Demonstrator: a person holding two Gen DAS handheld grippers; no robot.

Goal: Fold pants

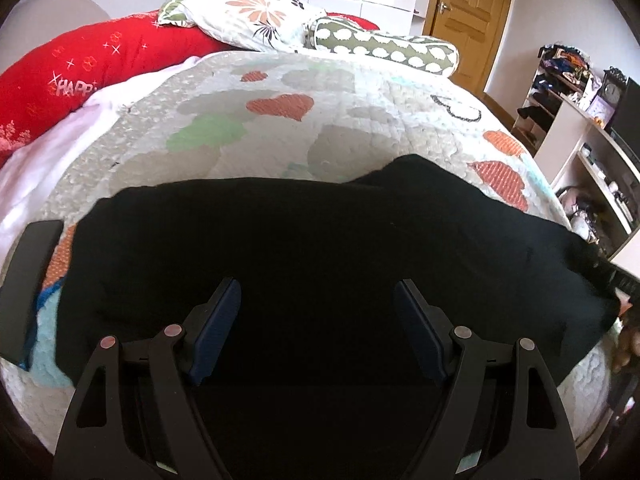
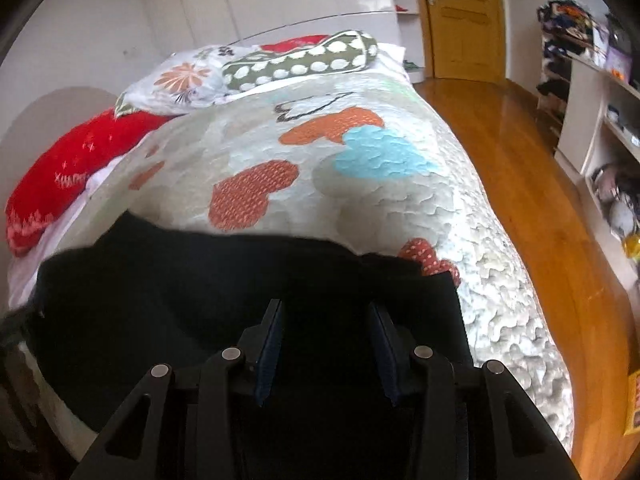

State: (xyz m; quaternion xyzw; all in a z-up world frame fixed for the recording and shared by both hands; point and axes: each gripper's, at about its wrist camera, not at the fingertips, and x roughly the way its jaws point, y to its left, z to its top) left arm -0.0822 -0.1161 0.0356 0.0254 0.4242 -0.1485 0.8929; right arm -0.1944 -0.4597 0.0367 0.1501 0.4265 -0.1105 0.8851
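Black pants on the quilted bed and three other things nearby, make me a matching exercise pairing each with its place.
Things:
1. black pants
2. red cushion
3. green polka-dot bolster
4. brown wooden door

Places:
A. far wall, past the bed
B. near end of the heart-patterned quilt, under both open grippers
C. head of the bed, left side
D. head of the bed, right side

Pairs: 1-B, 2-C, 3-D, 4-A

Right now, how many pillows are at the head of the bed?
3: a red pillow on the left, a floral pillow in the middle, a polka-dot bolster on the right. Others may be hidden.
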